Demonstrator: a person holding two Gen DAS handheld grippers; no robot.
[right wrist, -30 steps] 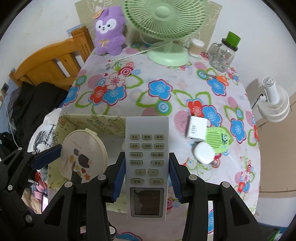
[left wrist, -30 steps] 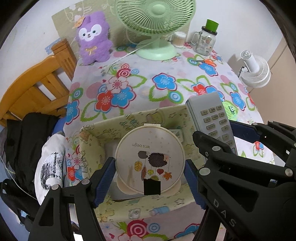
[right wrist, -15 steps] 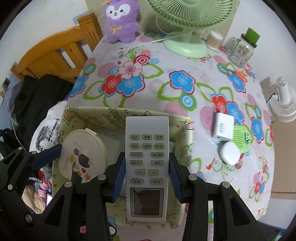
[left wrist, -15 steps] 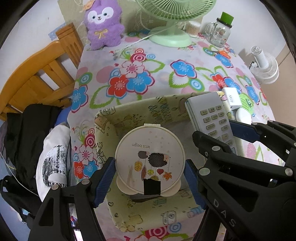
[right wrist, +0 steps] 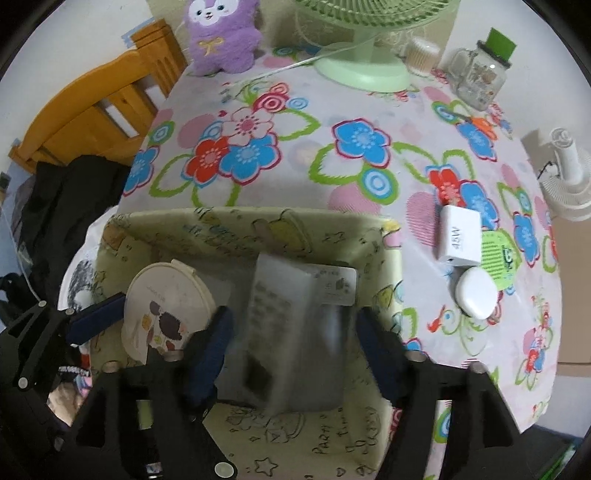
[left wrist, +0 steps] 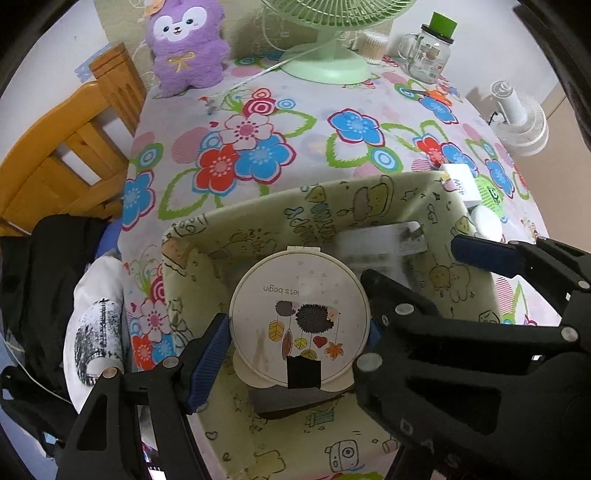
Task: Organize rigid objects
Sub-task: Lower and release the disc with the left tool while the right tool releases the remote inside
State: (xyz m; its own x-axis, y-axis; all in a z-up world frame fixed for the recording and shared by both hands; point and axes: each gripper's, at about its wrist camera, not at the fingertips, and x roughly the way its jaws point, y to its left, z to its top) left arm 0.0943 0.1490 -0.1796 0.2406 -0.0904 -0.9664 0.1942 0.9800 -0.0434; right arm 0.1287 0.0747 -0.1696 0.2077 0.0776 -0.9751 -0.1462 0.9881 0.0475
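Now remote (right wrist: 280, 332) blurred between spread right tongs (right wrist: 291, 350), long axis pointing away; left tongs (left wrist: 297, 345) pinching round case (left wrist: 299, 325).

Your work surface is a table (right wrist: 295, 177) covered with a floral tablecloth. At its near edge sits a pale green fabric storage bin (right wrist: 207, 229) printed with cartoons. At the far edge you have a purple plush toy (right wrist: 221, 33) on the left, a green desk fan (right wrist: 364, 70) in the middle with its white cord trailing left, a cotton swab container (right wrist: 421, 55) just beside the fan base, and a glass mug jar with a green lid (right wrist: 484, 77) on the right. To the right of the bin lie a white charger (right wrist: 460, 240), a green card (right wrist: 500, 258) and a white oval case (right wrist: 476, 291), close together.
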